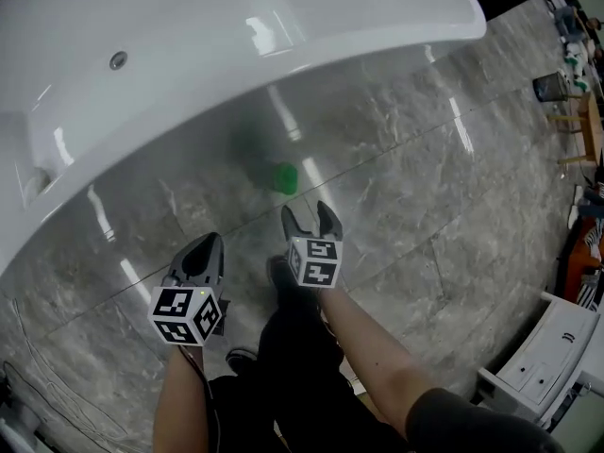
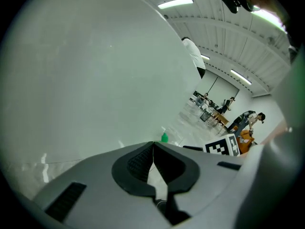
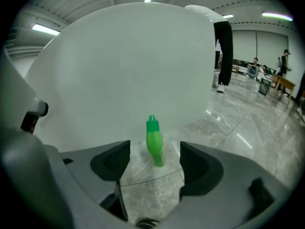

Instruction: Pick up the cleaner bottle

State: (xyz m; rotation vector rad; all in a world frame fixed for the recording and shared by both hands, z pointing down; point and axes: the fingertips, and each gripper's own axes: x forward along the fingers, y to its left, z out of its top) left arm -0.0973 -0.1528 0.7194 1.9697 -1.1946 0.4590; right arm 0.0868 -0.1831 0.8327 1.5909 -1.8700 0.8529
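Observation:
A green cleaner bottle (image 1: 284, 177) stands upright on the grey marble floor beside the white bathtub (image 1: 189, 55). In the right gripper view the bottle (image 3: 154, 142) shows straight ahead, framed by the jaws but still beyond them. My right gripper (image 1: 312, 223) is open, a short way in front of the bottle, with nothing between its fingers. My left gripper (image 1: 204, 253) hangs lower left of it, its jaws together and empty. From the left gripper view the bottle (image 2: 164, 137) is a small green dot past the shut tips (image 2: 153, 144).
The bathtub's curved wall (image 3: 119, 80) rises right behind the bottle. White furniture (image 1: 547, 357) stands at the lower right, wooden stools (image 1: 576, 130) at the far right. People (image 2: 248, 120) stand far off across the room. My own legs and shoes (image 1: 283, 281) are below the grippers.

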